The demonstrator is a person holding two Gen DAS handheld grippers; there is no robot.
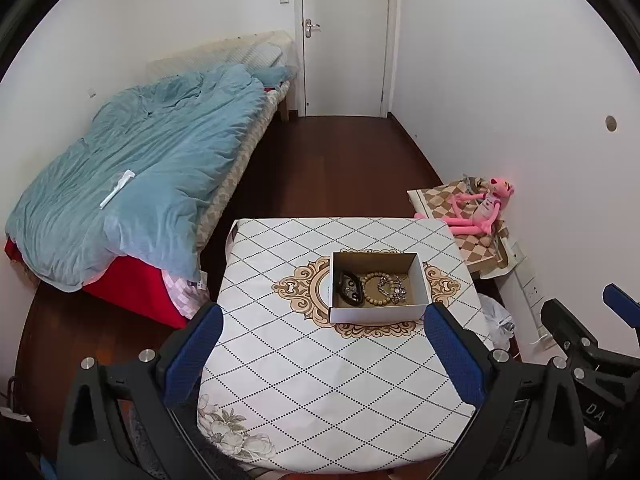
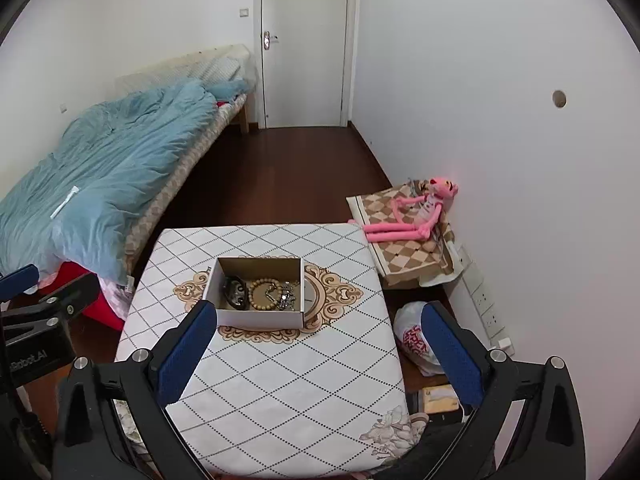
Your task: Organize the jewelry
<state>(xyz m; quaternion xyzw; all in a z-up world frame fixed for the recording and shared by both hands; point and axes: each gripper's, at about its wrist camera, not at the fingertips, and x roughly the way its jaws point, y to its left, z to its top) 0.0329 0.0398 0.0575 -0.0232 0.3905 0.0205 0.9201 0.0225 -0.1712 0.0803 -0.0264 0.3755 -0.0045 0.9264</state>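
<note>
Left wrist view: a cardboard box (image 1: 378, 288) is seen on the middle of the worktop (image 1: 320, 380), and the jewelry is gathered inside it: a wooden bead bracelet (image 1: 376, 289), a tangle of silver chains (image 1: 394, 288) touching it, and a dark piece (image 1: 349, 286) against the left wall (its kind cannot be told). Nothing is held. The left gripper (image 1: 320, 354) and the right gripper (image 2: 316, 356) are both spread wide, hovering short of the box. The task is judged to be at its start or its close; if sorting remains, one piece must be reached and pinched cleanly out of the tangle.
</note>
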